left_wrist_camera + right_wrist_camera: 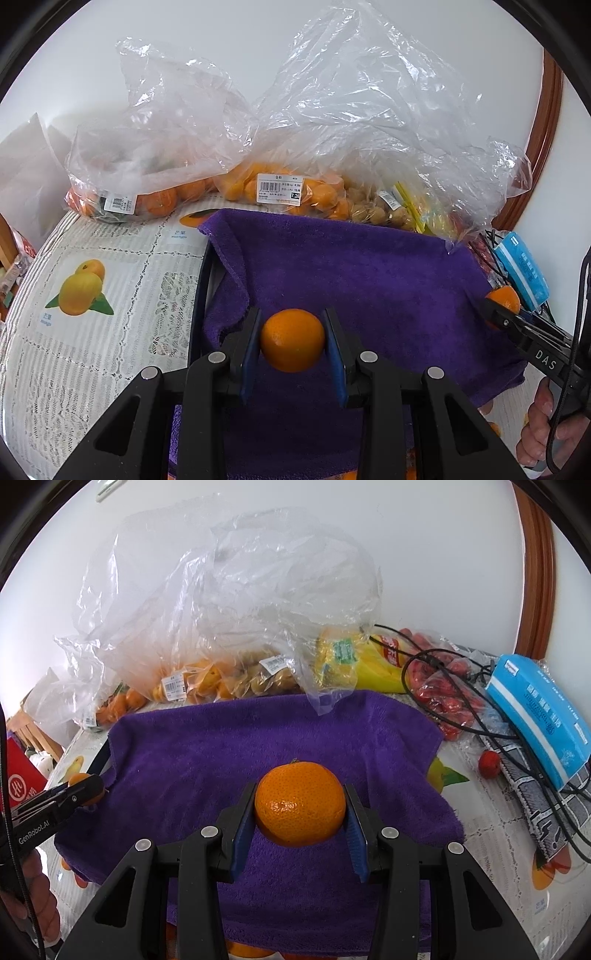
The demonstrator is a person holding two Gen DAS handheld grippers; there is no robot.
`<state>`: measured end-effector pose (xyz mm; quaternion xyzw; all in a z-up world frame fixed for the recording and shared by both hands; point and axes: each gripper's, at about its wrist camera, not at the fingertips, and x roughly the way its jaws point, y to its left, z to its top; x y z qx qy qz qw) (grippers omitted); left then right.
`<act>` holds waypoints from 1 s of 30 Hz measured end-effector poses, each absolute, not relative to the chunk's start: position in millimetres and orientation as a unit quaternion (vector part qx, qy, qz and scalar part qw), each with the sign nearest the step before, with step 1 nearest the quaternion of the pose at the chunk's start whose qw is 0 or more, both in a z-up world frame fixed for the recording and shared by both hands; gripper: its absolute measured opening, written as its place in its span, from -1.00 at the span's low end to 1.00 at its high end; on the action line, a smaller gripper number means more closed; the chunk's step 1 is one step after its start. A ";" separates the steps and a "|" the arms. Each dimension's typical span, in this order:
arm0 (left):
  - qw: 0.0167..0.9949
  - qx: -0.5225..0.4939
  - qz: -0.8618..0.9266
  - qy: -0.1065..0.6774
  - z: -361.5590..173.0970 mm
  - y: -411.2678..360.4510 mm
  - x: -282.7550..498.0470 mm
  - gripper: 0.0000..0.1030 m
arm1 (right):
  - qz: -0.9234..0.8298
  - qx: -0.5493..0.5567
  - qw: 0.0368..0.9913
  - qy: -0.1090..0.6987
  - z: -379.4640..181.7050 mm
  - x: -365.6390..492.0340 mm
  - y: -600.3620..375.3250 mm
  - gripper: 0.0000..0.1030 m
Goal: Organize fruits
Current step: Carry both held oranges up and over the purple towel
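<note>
Two grippers: the left gripper point(292, 341) clamps one small orange point(292, 339), the right gripper point(300, 805) one larger orange point(300, 803). One purple towel point(258, 738) lies under both. Beyond them sit at least three clear bags point(177, 147) of fruit; the fruit inside cannot be counted. Right of the right gripper: one blue pack point(539, 712), one loose red fruit point(489, 763).

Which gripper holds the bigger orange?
The right gripper: its orange is wider, with a stem nub, spreading the jaws further than the left gripper with its smaller smooth one.
</note>
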<state>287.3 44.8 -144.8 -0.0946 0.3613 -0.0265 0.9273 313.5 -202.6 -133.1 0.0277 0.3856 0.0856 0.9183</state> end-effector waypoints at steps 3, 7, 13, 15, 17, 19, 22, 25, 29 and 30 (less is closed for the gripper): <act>0.924 -0.102 -0.025 0.368 -147.7 47.1 289.5 -0.40 | 0.086 0.026 0.917 0.390 -136.6 314.7 -201.9 -0.14; 0.923 -0.105 -0.025 0.369 -148.4 48.1 290.9 -0.40 | 0.087 0.023 0.916 0.392 -139.6 315.4 -200.7 -0.14; 0.922 -0.100 -0.024 0.373 -148.7 46.4 292.0 -0.40 | 0.089 0.017 0.913 0.398 -144.0 316.4 -198.8 -0.14; 0.920 -0.102 -0.024 0.377 -149.6 46.5 292.9 -0.40 | 0.089 0.015 0.912 0.400 -145.2 316.8 -198.4 -0.14; 0.919 -0.102 -0.025 0.380 -151.3 46.1 293.7 -0.40 | 0.088 0.015 0.910 0.404 -146.9 317.4 -198.2 -0.14; 0.918 -0.100 -0.025 0.382 -152.8 44.9 294.0 -0.40 | 0.089 0.015 0.909 0.408 -148.7 317.8 -198.1 -0.14; 0.918 -0.095 -0.025 0.385 -154.6 42.4 293.6 -0.40 | 0.089 0.012 0.907 0.412 -151.0 318.3 -197.0 -0.14; 0.916 -0.091 -0.024 0.389 -156.4 40.4 294.0 -0.40 | 0.089 0.009 0.906 0.414 -151.4 318.1 -195.8 -0.14; 0.913 -0.090 -0.024 0.396 -158.0 39.4 295.7 -0.40 | 0.090 0.007 0.904 0.418 -152.6 318.7 -194.6 -0.14; 0.913 -0.090 -0.024 0.397 -158.3 39.5 295.8 -0.40 | 0.090 0.006 0.903 0.419 -153.1 319.0 -194.3 -0.14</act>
